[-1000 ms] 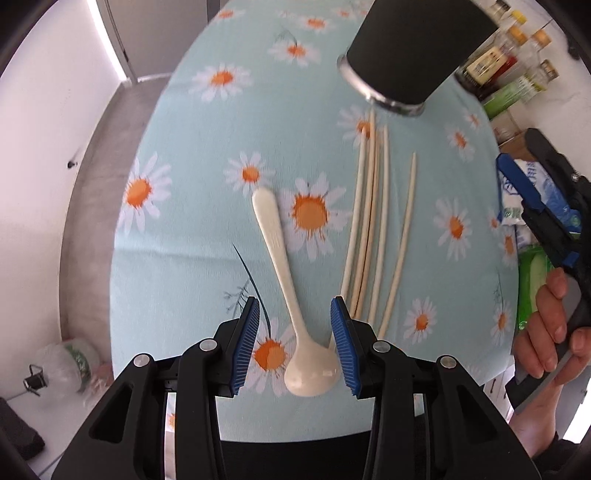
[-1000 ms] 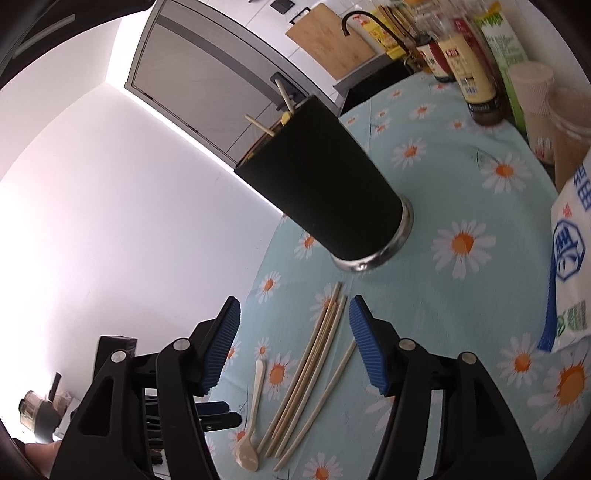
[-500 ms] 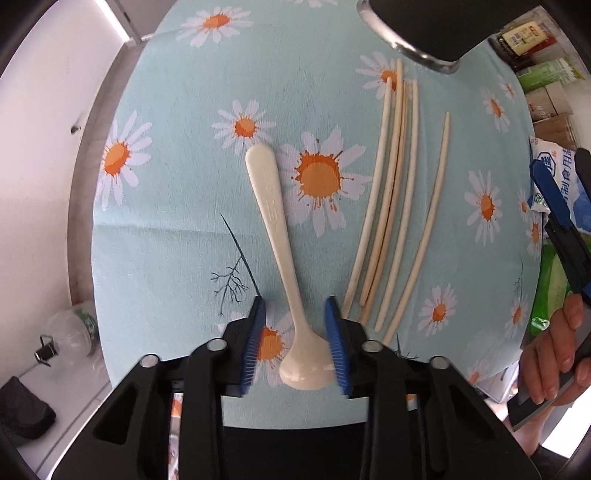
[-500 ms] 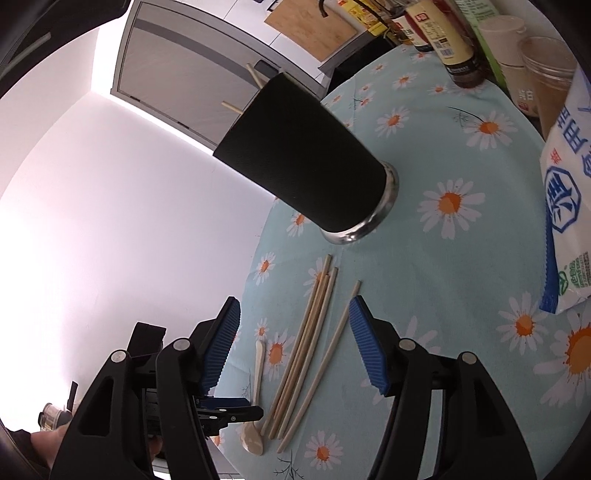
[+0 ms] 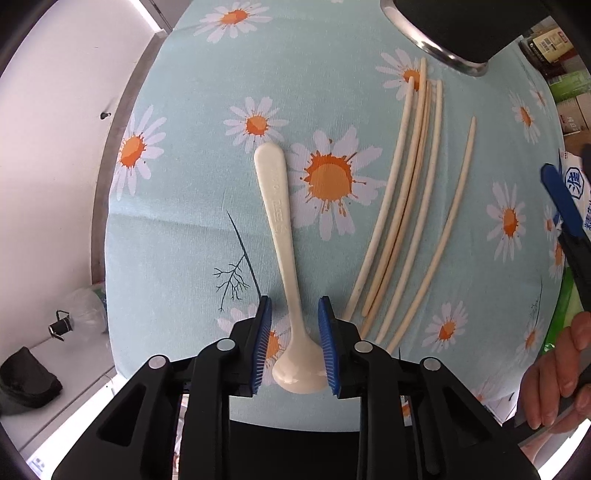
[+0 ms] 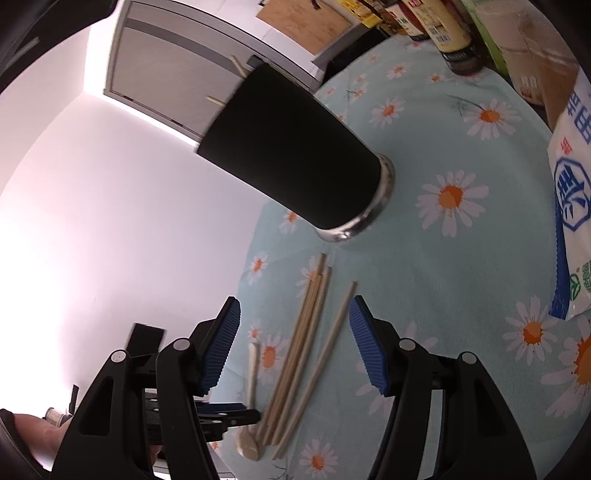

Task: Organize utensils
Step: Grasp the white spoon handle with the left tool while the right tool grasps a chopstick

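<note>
Surface: we have a table under a pale blue daisy-print cloth [image 5: 177, 236]. White wall on the far side of it, a grey cabinet door [image 6: 166, 74] and a wooden board [image 6: 303, 22] behind. Sauce bottles [image 6: 454, 33] line the back edge, a white-and-blue bag [image 6: 572, 206] sits at the table's right side in the right wrist view. A clear plastic bottle [image 5: 83, 310] and a dark pouch [image 5: 26, 376] lie off the table edge, lower left in the left wrist view.

A black holder cup [image 6: 295, 155] with a metal base ring stands upright on the cloth, a couple of stick ends poking out of its top. In front of it lie five pale chopsticks [image 5: 413, 206]: four bunched, one apart to the right.

The cream spoon [image 5: 284, 251] lies flat, left of the chopsticks and not touching them, handle pointing away toward the cup, bowl nearest us.

Our left gripper [image 5: 295, 332] points down over the spoon's neck and bowl. Its jaws have just been closing, spoon between them. The blue pads [image 5: 264, 343] sit just beside the neck on either side, small gaps visible, so no grip yet. At the widest part of the bowl we can't tell whether the right pad touches.

Our right gripper [image 6: 293, 343] hangs above the chopsticks, angled down, jaws wide apart with nothing in them. A hand [image 5: 557, 376] on its handle shows at the right edge of the left wrist view.
</note>
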Motion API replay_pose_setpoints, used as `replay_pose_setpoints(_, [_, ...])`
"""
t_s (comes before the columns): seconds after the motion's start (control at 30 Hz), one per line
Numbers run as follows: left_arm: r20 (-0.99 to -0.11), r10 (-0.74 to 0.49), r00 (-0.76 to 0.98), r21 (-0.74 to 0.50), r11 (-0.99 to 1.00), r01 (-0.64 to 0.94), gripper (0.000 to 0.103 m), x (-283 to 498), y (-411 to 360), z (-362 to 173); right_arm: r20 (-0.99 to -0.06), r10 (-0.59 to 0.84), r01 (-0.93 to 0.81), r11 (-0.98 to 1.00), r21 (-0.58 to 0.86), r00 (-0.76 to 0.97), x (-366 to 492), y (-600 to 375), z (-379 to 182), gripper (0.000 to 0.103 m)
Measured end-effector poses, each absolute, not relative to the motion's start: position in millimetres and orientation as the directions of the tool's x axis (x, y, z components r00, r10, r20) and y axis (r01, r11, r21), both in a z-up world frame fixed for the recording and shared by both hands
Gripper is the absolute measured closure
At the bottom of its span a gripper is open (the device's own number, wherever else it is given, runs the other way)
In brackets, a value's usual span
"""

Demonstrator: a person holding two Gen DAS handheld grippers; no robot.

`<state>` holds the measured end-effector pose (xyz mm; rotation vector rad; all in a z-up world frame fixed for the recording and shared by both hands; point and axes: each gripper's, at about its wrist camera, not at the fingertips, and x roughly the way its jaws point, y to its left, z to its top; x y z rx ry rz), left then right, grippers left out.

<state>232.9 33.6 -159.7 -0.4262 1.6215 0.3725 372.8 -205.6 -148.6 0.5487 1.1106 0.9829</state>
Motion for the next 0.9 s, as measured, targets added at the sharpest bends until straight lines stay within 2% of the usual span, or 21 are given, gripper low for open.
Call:
replay_pose_setpoints(0.07, [-0.996, -0.048, -0.068, -0.010, 0.877, -0.480, 0.093, 233.3, 33.0, -159.9, -0.486, 0.867, -0.368, 0.489, 0.791, 0.108, 373.4, -206.2, -151.4, 0.041])
replay_pose_setpoints(0.17, [-0.997, -0.052, -0.059, -0.016, 0.868, -0.497, 0.097, 231.5, 33.1, -157.0, -0.488, 0.866, -0.362, 0.492, 0.792, 0.109, 374.1, -208.2, -153.2, 0.041])
replay_pose_setpoints(0.6, [-0.989, -0.148, 0.026, -0.135, 0.803, -0.581, 0.097, 214.7, 60.9, -158.1, -0.520, 0.851, -0.332, 0.514, 0.791, 0.077, 374.5, -210.5, -162.0, 0.041])
replay_pose_setpoints(0.9, [-0.978, -0.178, 0.106, -0.207, 0.802, -0.560, 0.097, 205.0, 69.2, -142.3, -0.578, 0.816, -0.339, 0.549, 0.764, 0.017, 367.7, -201.1, -158.6, 0.041])
